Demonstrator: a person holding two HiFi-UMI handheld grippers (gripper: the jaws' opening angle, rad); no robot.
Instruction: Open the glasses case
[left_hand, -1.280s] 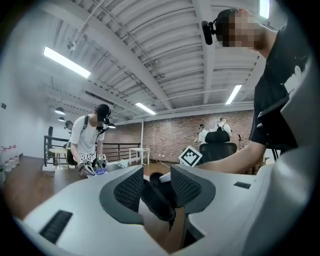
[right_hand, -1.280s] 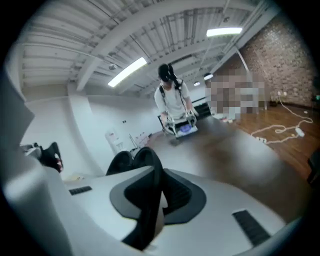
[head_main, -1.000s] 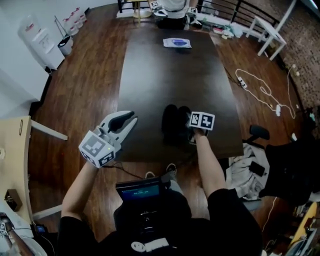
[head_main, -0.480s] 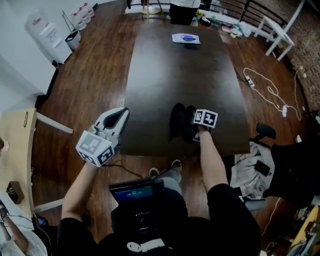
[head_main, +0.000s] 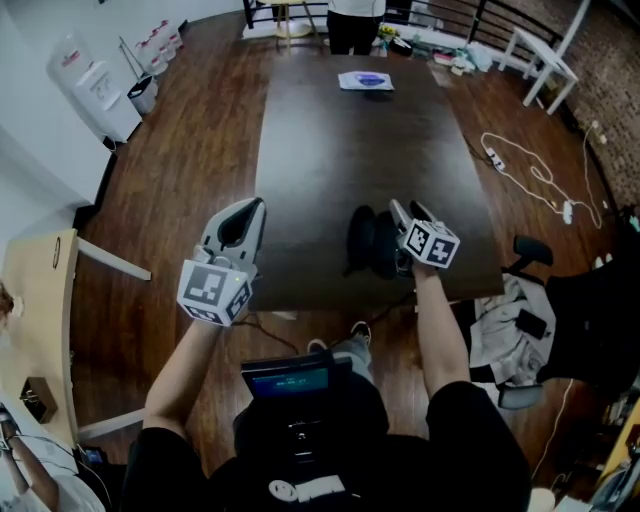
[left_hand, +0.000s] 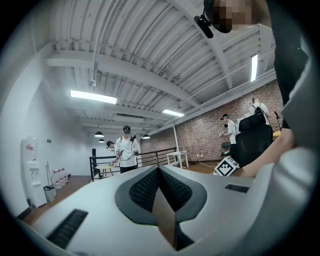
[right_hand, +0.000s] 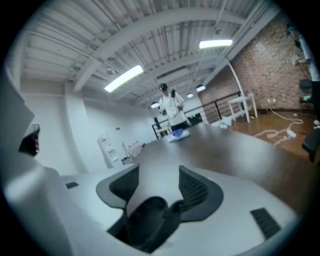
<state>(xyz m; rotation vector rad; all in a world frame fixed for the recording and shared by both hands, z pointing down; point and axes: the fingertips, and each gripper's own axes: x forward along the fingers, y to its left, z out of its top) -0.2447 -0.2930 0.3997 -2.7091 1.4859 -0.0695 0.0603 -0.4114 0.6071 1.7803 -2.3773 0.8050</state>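
A black glasses case (head_main: 372, 241) lies on the dark table (head_main: 340, 140) near its front edge, its two halves spread side by side. My right gripper (head_main: 408, 212) hovers just to the right of the case, and its jaws are opening. In the right gripper view the case (right_hand: 149, 220) shows low at the root of the right gripper (right_hand: 159, 172), and the pads do not press on it. My left gripper (head_main: 252, 207) hangs off the table's left edge, away from the case. Seen in the left gripper view, the left gripper (left_hand: 159, 170) is shut with nothing in it.
A blue and white item (head_main: 365, 81) lies at the table's far end, where a person (head_main: 355, 18) stands. A water dispenser (head_main: 88, 85) is at the left wall, a white cable (head_main: 530, 180) lies on the floor at right, and an office chair (head_main: 520, 300) holds clothes.
The right gripper has lifted off the case and its jaws have spread apart. The left gripper's jaws have come together and it has drifted a little toward the table.
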